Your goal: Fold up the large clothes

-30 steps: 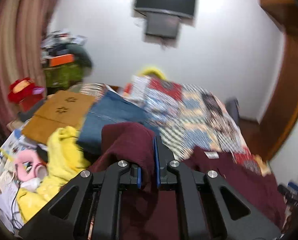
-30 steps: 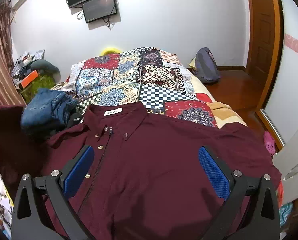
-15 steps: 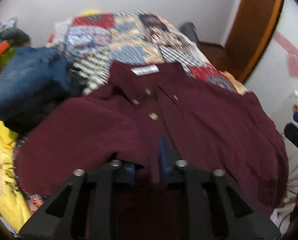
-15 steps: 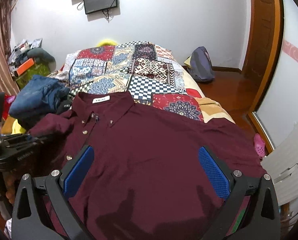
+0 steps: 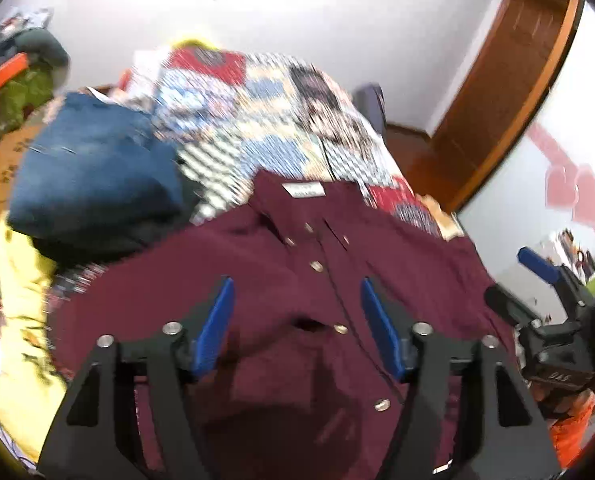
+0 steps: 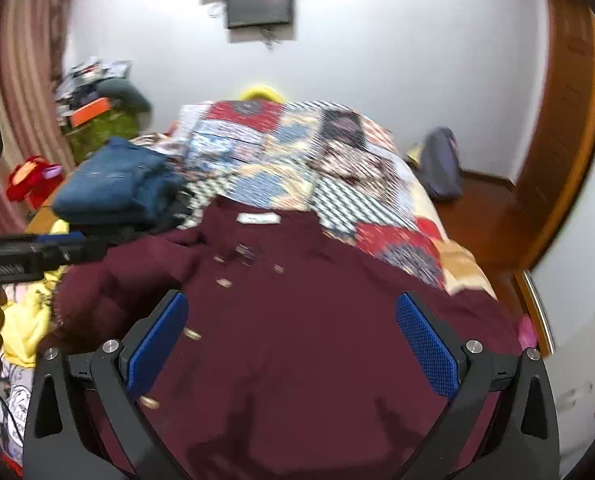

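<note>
- The maroon shirt (image 6: 317, 320) lay spread, front up, across the bed's (image 6: 337, 184) near end; collar toward its middle
- Left gripper (image 5: 295, 320) and right gripper (image 6: 291, 344) hovered agape — both empty
- Frames blurred, so probably: pinch one edge squarely, fold across evenly

A maroon shirt (image 6: 297, 340), plain in colour with pale buttons and a white neck label, covers the near end of the bed. Beyond it the quilt (image 6: 297, 160) is patchwork: red, blue, cream and black-and-white checked squares, running to the far edge. At the bed's left edge lie folded blue denim jeans (image 6: 117, 184) and a bright yellow garment (image 5: 21, 308). Both the left gripper (image 5: 295, 320) and right gripper (image 6: 293, 350) are black with blue finger pads. The wall (image 6: 397, 48) is white; the curtain (image 6: 21, 72) is striped pink and cream; the door (image 6: 569, 132) is brown wood.
</note>
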Tool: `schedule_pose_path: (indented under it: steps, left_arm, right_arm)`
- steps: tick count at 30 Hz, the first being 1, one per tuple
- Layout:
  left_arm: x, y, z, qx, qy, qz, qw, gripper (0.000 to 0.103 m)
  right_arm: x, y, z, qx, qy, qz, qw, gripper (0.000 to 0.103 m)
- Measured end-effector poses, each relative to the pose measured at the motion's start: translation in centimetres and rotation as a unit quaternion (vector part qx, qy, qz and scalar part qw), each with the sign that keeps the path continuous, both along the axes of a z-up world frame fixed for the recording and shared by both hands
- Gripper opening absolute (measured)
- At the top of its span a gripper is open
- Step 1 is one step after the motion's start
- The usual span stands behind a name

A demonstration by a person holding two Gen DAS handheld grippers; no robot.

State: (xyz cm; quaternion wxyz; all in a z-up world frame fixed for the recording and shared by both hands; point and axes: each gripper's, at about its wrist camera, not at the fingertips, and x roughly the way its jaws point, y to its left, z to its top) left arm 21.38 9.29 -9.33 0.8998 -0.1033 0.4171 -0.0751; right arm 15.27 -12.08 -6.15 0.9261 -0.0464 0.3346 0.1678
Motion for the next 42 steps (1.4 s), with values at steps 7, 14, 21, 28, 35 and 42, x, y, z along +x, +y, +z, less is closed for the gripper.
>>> schedule_pose_path:
  steps: [7, 14, 21, 28, 35, 42]
  left_arm:
    - [-3.4, 7.6, 3.9, 0.071, -0.050, 0.071, 0.9937, 0.079]
    - [-6.4, 15.5, 2.0, 0.101, -0.031, 0.143, 0.9841, 0.083]
    - [-8.8, 21.2, -3.2, 0.083, 0.028, 0.185, 0.9788, 0.083]
    - [-10.0, 23.2, -8.0, 0.063, 0.073, 0.204, 0.9743, 0.083]
    - [-10.0, 23.4, -11.5, 0.051, 0.111, 0.202, 0.9718, 0.083]
    - [-9.6, 22.8, -12.5, 0.070, 0.124, 0.196, 0.9702, 0.083]
  right_arm:
    - [-1.1, 7.6, 1.2, -0.023, -0.031, 0.099, 0.994, 0.103]
    - [-1.2, 17.1, -1.6, -0.062, 0.009, 0.201, 0.978, 0.103]
    - [-1.2, 26.0, -6.6, -0.135, 0.078, 0.290, 0.944, 0.103]
    - [-0.9, 31.5, -12.3, -0.266, 0.121, 0.340, 0.894, 0.102]
    - [-0.6, 33.2, -16.5, -0.324, 0.149, 0.349, 0.866, 0.089]
    - [0.1, 30.8, -13.6, -0.252, 0.133, 0.341, 0.896, 0.020]
